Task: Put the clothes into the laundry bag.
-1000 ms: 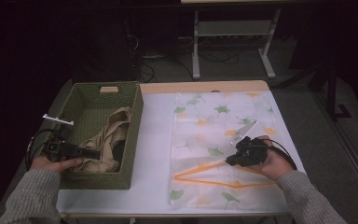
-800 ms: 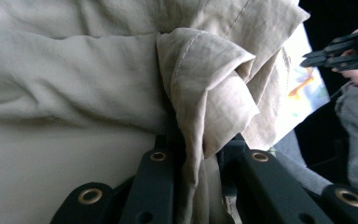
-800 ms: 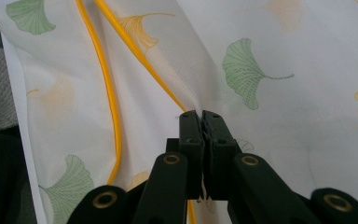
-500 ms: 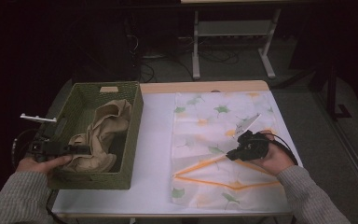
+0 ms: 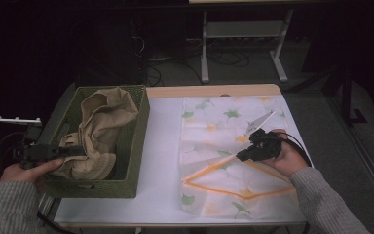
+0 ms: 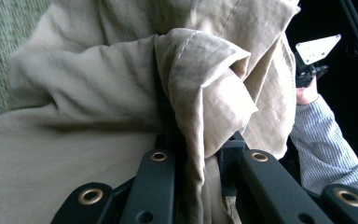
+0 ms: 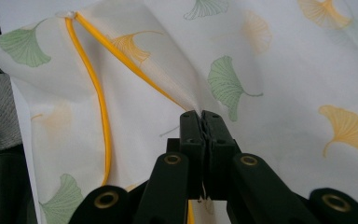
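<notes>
While both grips are on, step: pulling garment from basket to bag.
L gripper (image 5: 75,151): jaws pinched on beige garment (image 5: 97,131), half-lifted in green basket (image 5: 132,146) at table's left.
R gripper (image 7: 203,116): jaws tight on leaf-print bag (image 5: 233,146) at its yellow-trimmed opening (image 7: 100,107), mid-table right.
Next, prob.: lift garment clear of basket rim, carry across, R holds mouth open.
</notes>
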Demonstrator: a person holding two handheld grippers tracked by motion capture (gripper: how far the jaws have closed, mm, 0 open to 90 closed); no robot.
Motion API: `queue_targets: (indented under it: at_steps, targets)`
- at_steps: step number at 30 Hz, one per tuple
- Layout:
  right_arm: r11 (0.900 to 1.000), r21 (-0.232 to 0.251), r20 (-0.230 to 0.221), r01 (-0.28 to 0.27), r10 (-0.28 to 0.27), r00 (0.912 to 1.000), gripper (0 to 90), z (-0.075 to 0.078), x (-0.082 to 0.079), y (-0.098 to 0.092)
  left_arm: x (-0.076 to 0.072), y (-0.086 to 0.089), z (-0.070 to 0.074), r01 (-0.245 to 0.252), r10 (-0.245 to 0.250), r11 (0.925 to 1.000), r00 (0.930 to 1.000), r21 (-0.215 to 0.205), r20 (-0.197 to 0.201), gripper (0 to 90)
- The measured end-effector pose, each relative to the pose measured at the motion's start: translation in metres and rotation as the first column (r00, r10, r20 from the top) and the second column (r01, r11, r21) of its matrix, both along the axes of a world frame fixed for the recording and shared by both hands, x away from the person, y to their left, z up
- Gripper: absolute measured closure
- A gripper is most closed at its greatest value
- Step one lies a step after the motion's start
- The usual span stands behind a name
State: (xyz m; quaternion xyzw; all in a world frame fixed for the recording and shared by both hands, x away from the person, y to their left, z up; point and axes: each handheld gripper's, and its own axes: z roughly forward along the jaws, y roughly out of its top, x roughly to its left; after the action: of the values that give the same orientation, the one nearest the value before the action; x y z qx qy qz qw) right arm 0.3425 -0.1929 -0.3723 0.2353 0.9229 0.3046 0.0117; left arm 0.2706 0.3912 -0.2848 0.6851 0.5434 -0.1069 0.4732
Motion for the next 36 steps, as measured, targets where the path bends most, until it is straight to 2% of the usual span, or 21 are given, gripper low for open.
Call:
queue_targets:
  at_steps: [3,6,12,17,20,25,27,30,36]
  targets:
    - [1.000,0.012,-0.001,0.007,-0.007,1.0000,87.4,0.003,0.003,-0.001,-0.002,-0.001,0.006,0.002,-0.002,1.0000,0.9999,0.005,0.012,80.1]
    - [1.000,0.025,0.008,0.012,-0.012,0.9999,87.4,0.006,0.008,-0.002,-0.002,-0.003,0.011,0.002,-0.002,1.0000,0.9997,-0.009,0.024,80.1]
    - [0.999,0.047,-0.005,0.018,-0.018,0.9998,87.3,0.012,0.014,-0.004,0.000,-0.012,0.021,0.022,-0.022,0.9996,0.9989,-0.018,0.041,80.1]
    - [0.998,0.053,-0.025,0.025,-0.024,0.9994,87.4,0.011,0.018,-0.006,0.002,-0.026,0.031,0.061,-0.058,0.9975,0.9961,-0.037,0.067,80.1]
    - [0.998,0.059,-0.030,0.022,-0.020,0.9993,87.4,0.009,0.020,-0.006,0.003,-0.035,0.032,0.080,-0.077,0.9960,0.9943,-0.040,0.074,80.2]
    - [0.998,0.056,-0.039,0.014,-0.011,0.9992,87.4,0.011,0.025,-0.007,0.008,-0.054,0.033,0.122,-0.119,0.9918,0.9899,-0.039,0.078,80.1]
    - [0.999,0.051,-0.030,0.009,-0.007,0.9995,87.4,0.016,0.028,-0.006,0.011,-0.061,0.035,0.136,-0.132,0.9895,0.9878,-0.047,0.083,80.2]
    - [0.998,0.068,-0.024,0.011,-0.009,0.9997,87.4,0.023,0.032,-0.007,0.014,-0.074,0.036,0.160,-0.156,0.9859,0.9842,-0.048,0.083,80.2]
    - [0.998,0.064,-0.039,0.019,-0.017,0.9991,87.4,0.020,0.039,-0.006,0.017,-0.102,0.029,0.218,-0.213,0.9745,0.9735,-0.052,0.082,80.3]
